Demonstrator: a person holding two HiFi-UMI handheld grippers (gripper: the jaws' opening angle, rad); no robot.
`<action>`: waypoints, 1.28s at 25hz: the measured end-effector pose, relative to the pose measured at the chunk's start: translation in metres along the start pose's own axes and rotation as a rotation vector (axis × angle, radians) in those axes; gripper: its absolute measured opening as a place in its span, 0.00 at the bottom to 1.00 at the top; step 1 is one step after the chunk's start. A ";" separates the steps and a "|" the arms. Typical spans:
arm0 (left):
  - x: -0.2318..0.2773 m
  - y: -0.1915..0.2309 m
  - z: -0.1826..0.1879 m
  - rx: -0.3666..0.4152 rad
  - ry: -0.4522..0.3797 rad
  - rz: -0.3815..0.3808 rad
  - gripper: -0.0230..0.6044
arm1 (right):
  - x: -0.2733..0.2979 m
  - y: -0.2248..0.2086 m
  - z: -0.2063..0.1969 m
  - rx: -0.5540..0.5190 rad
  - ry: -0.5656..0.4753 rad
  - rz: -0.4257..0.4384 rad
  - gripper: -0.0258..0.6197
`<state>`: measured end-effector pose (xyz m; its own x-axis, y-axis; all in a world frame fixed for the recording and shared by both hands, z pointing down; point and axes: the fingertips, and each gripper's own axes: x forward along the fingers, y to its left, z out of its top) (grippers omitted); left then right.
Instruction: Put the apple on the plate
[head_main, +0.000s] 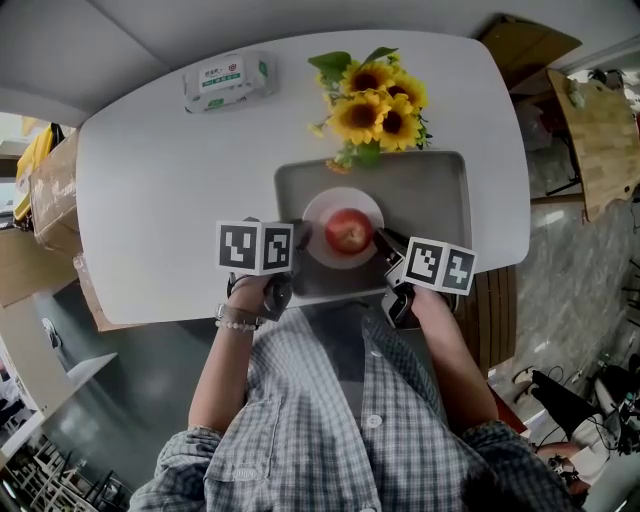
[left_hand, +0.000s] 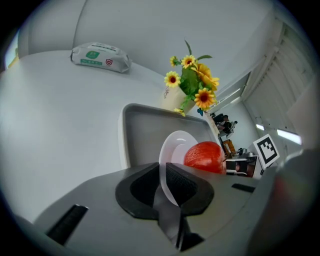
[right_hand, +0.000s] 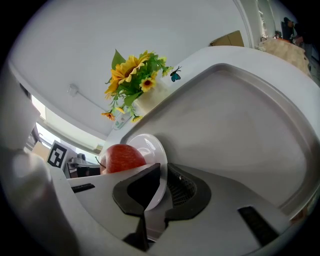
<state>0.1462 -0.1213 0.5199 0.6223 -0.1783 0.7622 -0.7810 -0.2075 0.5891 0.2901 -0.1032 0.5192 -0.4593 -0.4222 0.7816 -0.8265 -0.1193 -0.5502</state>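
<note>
1. A grey tray (head_main: 430, 200) lies on the white tabletop (head_main: 160, 190), at the edge nearest the person.
2. A small white plate (head_main: 318, 212) sits in the tray's near left part, and the red apple (head_main: 348, 232) lies on the plate.
3. Whether the plate rests on the tray floor or hangs just above it cannot be told.
4. The left gripper (left_hand: 162, 172) is clamped on the plate's left rim, with the thin edge pinched between its ribbed pads.
5. The right gripper (right_hand: 162, 175) grips the opposite rim in the same way, its jaws nearly together on the edge.
6. The apple lies between the two grippers and touches neither.
7. A bunch of sunflowers (head_main: 375, 100) stands against the tray's far edge.
8. A pack of wipes (head_main: 228, 80) lies well apart, at the tabletop's far left.
</note>
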 end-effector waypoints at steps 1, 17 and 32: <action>0.001 0.000 0.001 0.005 0.001 0.004 0.10 | 0.000 0.000 0.001 -0.004 -0.001 0.001 0.12; 0.015 -0.014 0.003 0.066 0.021 -0.002 0.15 | -0.006 -0.010 0.011 -0.061 -0.041 0.006 0.12; -0.014 -0.014 0.015 0.070 -0.068 -0.011 0.23 | -0.013 -0.016 0.018 -0.049 -0.113 -0.026 0.12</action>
<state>0.1492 -0.1303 0.4975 0.6348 -0.2403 0.7343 -0.7699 -0.2765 0.5751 0.3152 -0.1119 0.5124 -0.4004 -0.5181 0.7558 -0.8539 -0.0884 -0.5130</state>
